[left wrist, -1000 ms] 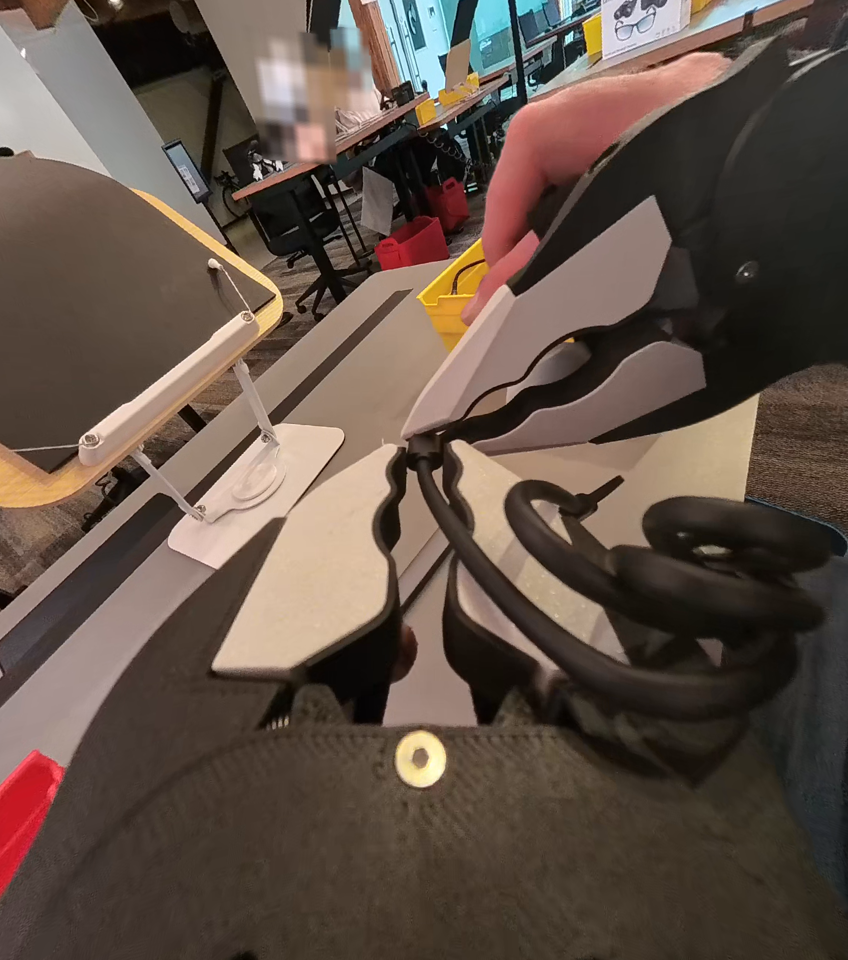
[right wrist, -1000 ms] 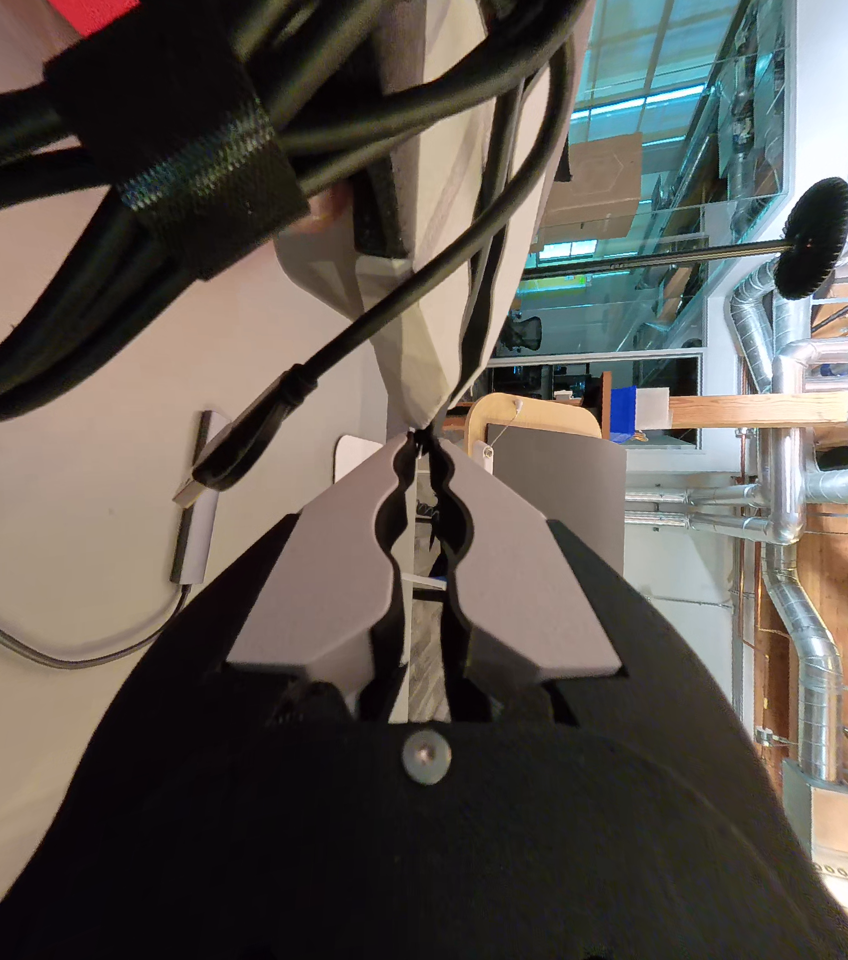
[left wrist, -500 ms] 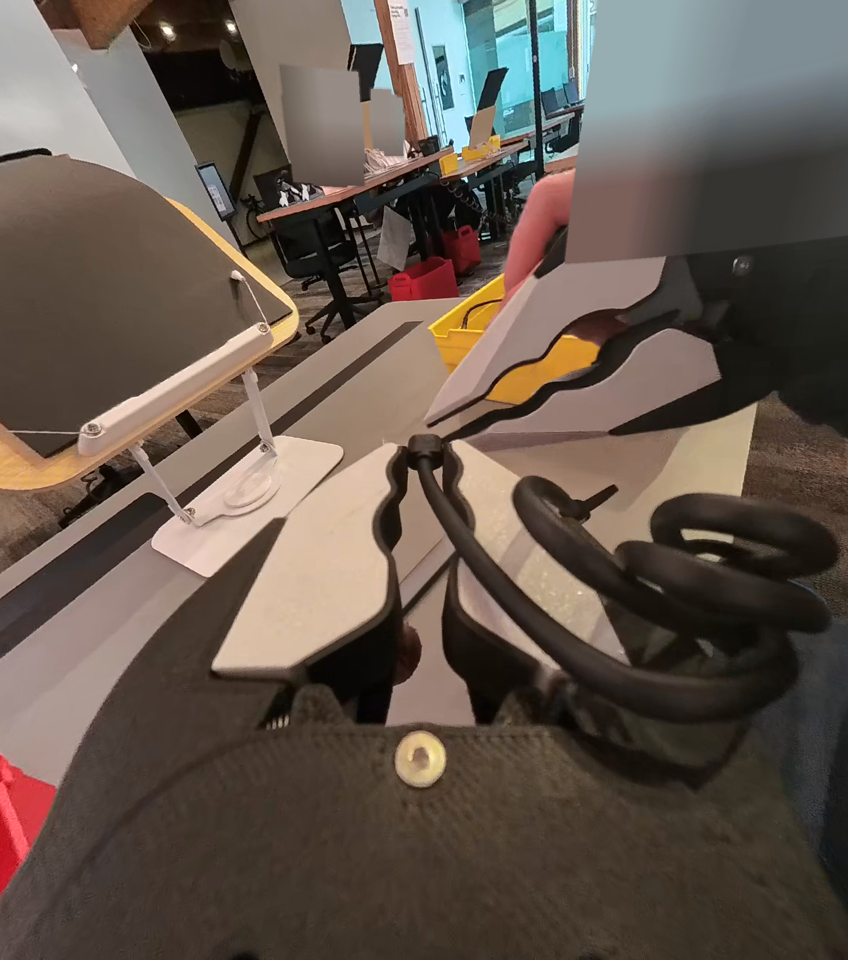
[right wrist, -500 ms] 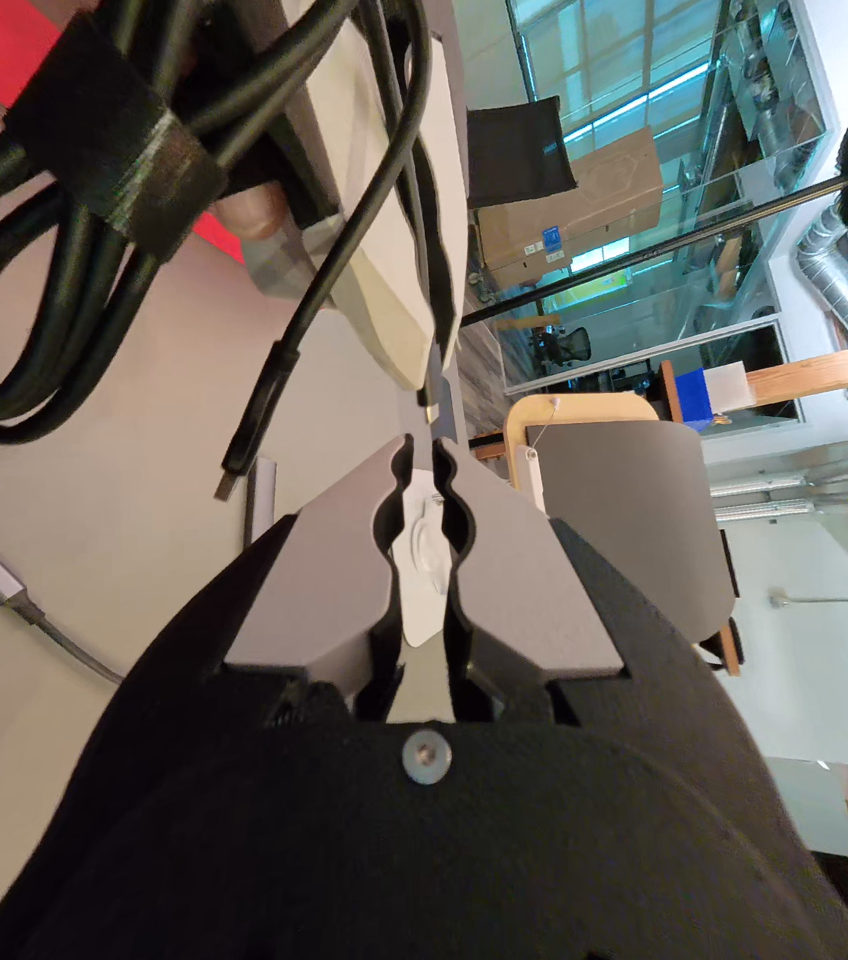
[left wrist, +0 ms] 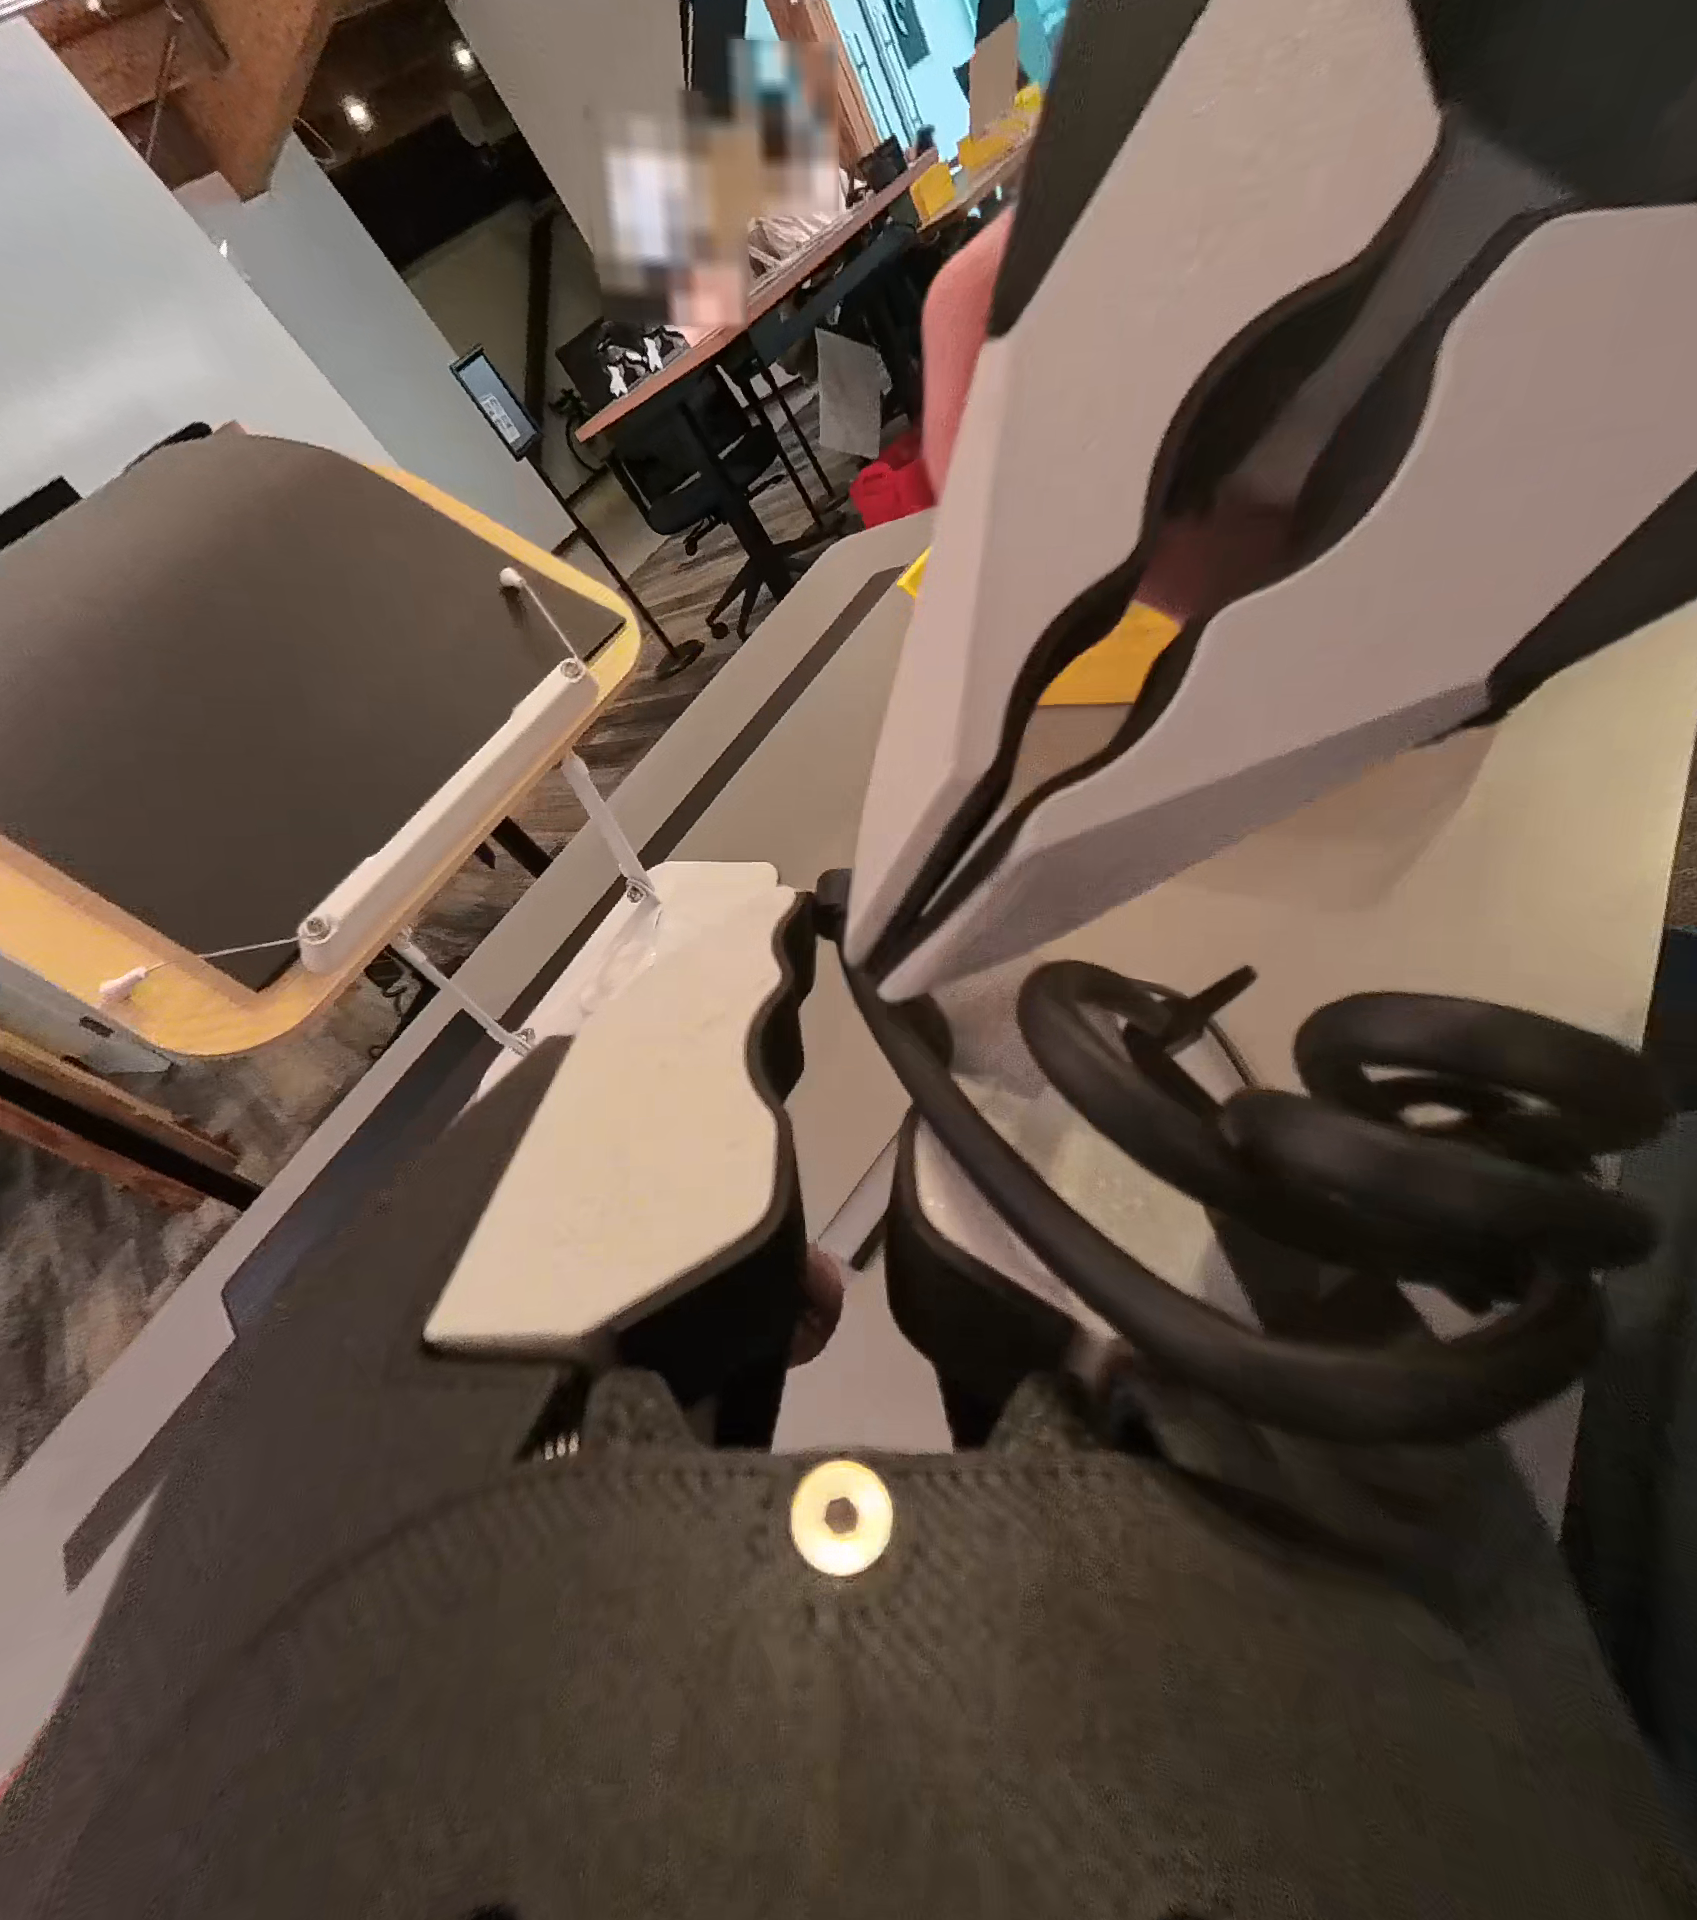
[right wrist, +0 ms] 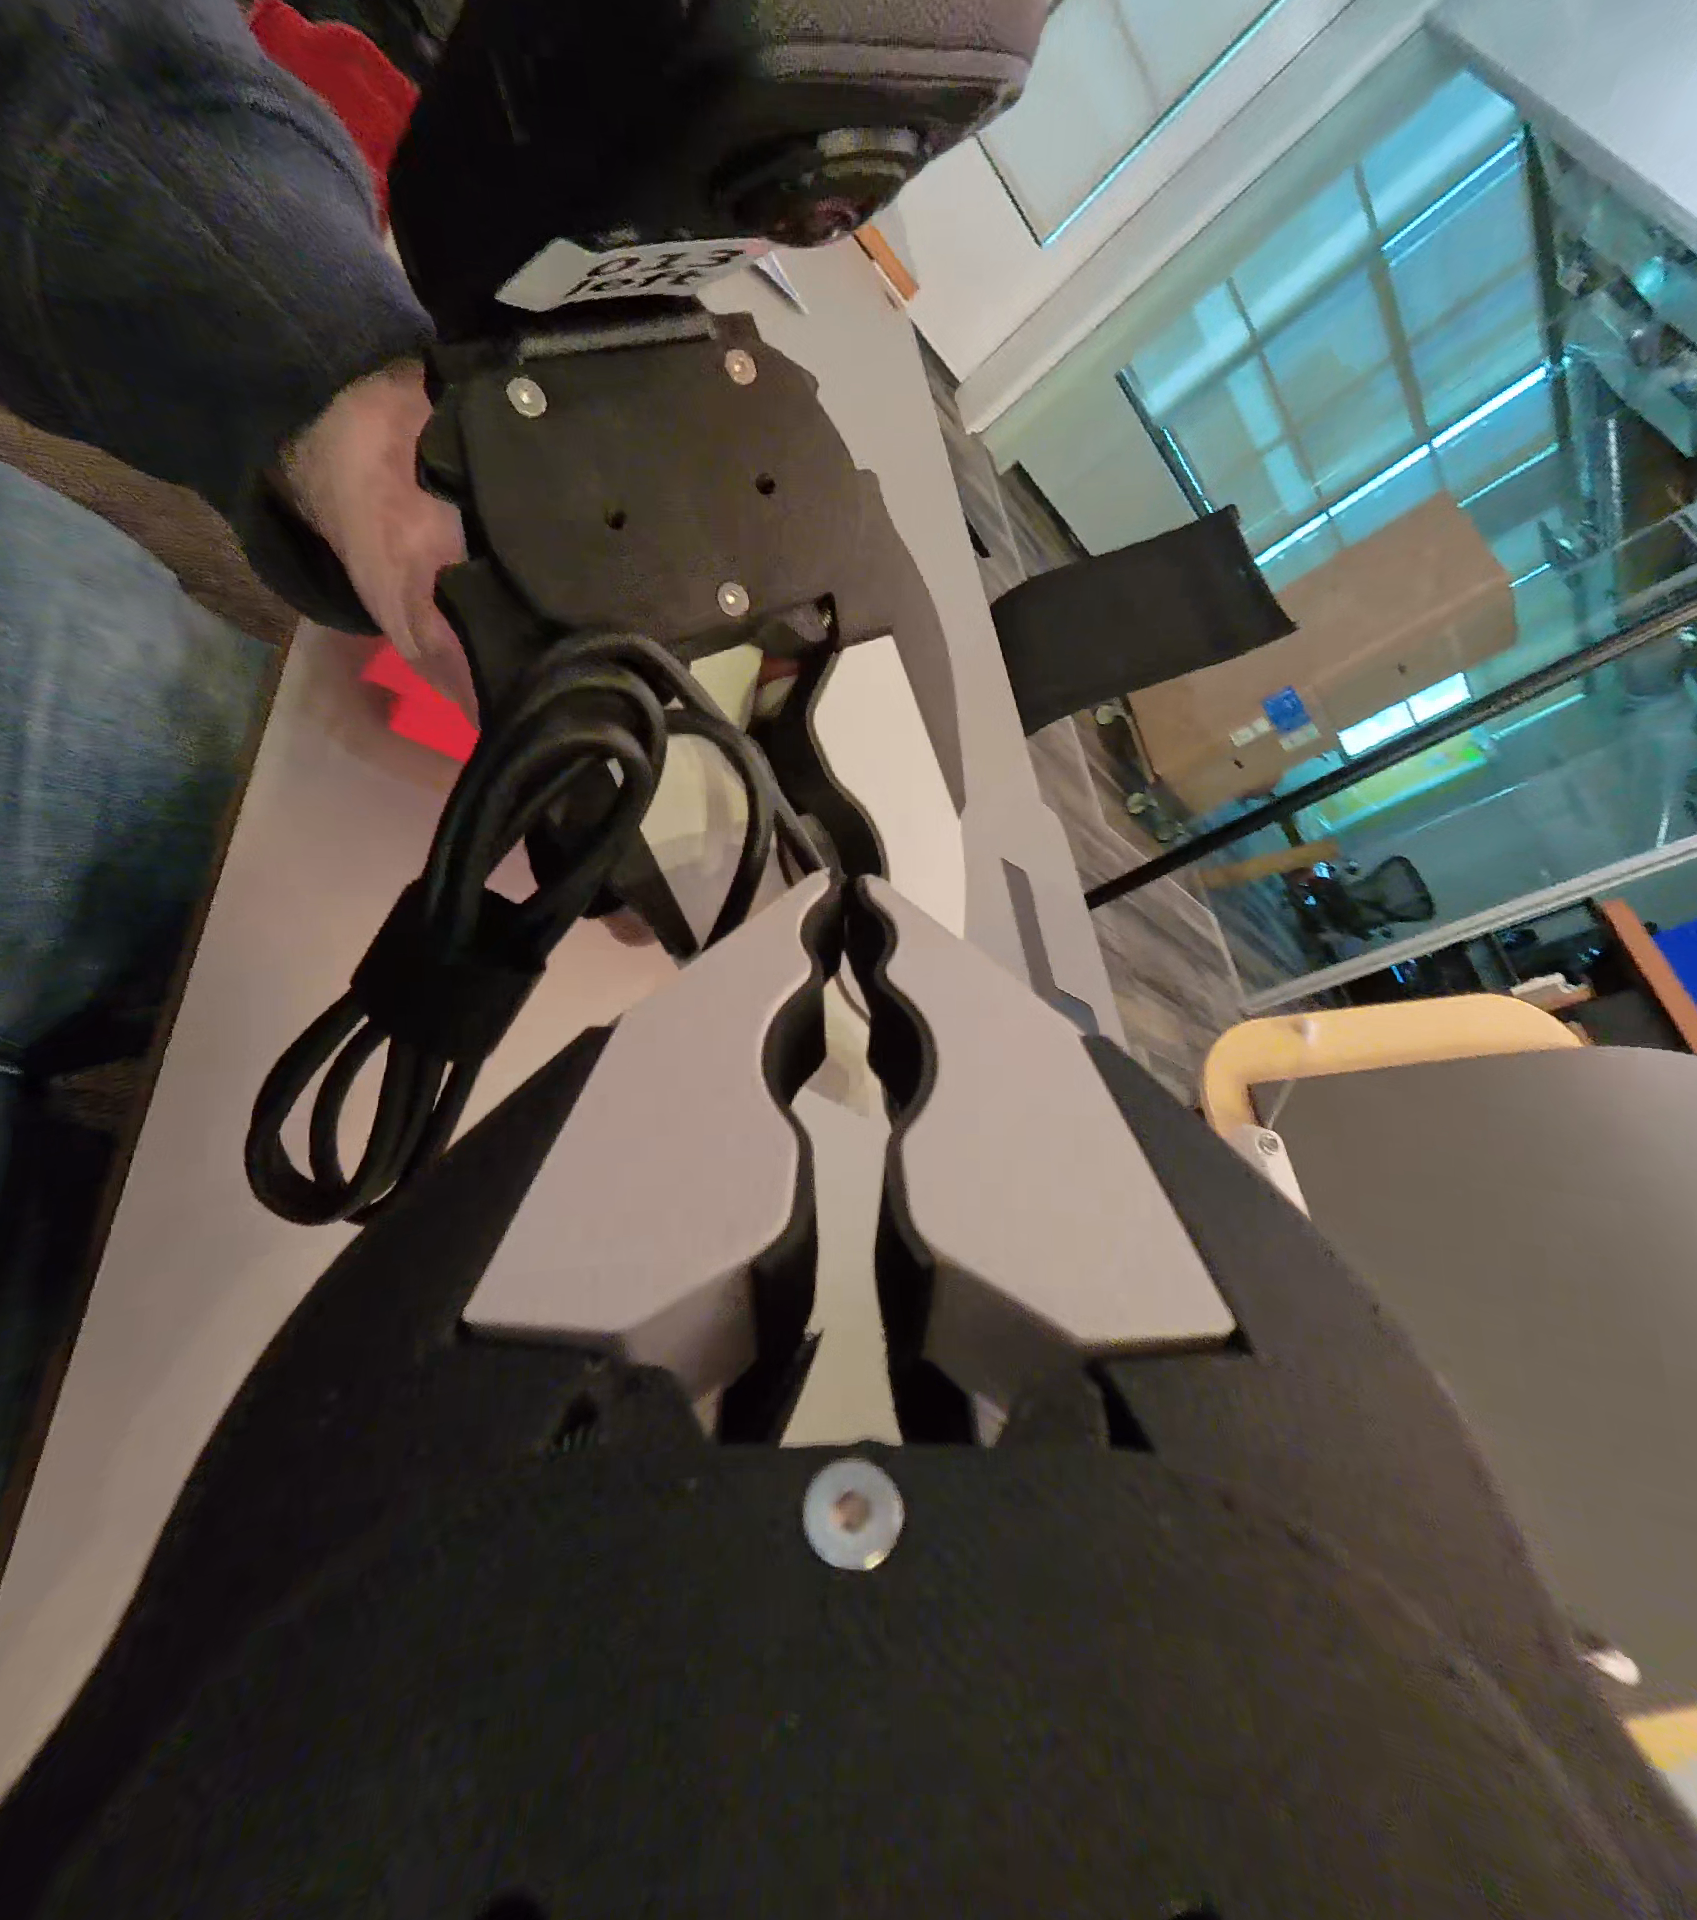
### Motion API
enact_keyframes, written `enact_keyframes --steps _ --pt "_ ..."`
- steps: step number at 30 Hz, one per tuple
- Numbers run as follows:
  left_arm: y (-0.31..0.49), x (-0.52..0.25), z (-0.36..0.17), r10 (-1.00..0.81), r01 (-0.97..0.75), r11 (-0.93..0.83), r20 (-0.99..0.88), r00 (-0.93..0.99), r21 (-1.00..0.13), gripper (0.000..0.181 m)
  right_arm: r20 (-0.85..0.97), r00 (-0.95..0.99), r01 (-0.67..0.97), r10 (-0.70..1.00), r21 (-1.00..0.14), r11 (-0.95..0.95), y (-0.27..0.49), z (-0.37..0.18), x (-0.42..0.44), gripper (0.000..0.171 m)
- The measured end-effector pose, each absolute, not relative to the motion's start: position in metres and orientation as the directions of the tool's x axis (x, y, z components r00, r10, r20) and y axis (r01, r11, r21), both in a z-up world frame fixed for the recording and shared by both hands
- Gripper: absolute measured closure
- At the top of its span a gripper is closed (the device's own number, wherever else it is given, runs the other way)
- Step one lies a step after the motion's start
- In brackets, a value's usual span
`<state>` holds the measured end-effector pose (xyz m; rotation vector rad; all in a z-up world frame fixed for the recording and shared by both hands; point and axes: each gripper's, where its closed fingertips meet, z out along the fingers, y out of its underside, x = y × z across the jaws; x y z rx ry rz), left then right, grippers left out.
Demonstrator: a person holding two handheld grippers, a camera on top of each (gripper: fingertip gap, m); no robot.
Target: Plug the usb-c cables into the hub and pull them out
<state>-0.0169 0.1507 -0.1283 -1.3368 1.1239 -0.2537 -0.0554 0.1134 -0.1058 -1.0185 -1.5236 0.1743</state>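
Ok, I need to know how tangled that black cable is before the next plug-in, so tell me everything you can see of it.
The black cable is round, matte and rubbery-looking, wound into several loops held by a black fabric strap around the middle. The bundle hangs beside the left gripper above the pale table, touching nothing else visible. One strand runs up to the left gripper's tips, whose jaws pinch it. The right gripper meets it at the same spot, jaws nearly closed. No plug is visible.

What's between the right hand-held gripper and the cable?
Nothing visible. Right hand-held gripper tips are right at the black cable, beside where the left hand-held gripper pinches it. Hub not in view.
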Motion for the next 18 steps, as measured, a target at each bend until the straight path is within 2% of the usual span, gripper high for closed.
enact_keyframes --steps 7,18 --pt "0.152 -0.018 -0.130 -0.700 -0.466 0.301 -0.524 0.485 -0.832 0.170 0.690 0.052 0.467 0.722 -0.656 0.593 0.105 -0.110 -0.059 0.171" --pt "0.154 -0.018 -0.138 -0.649 -0.539 0.328 -0.600 0.468 -0.776 0.169 0.652 0.104 0.494 0.751 -0.690 0.529 0.112 -0.117 -0.066 0.171"
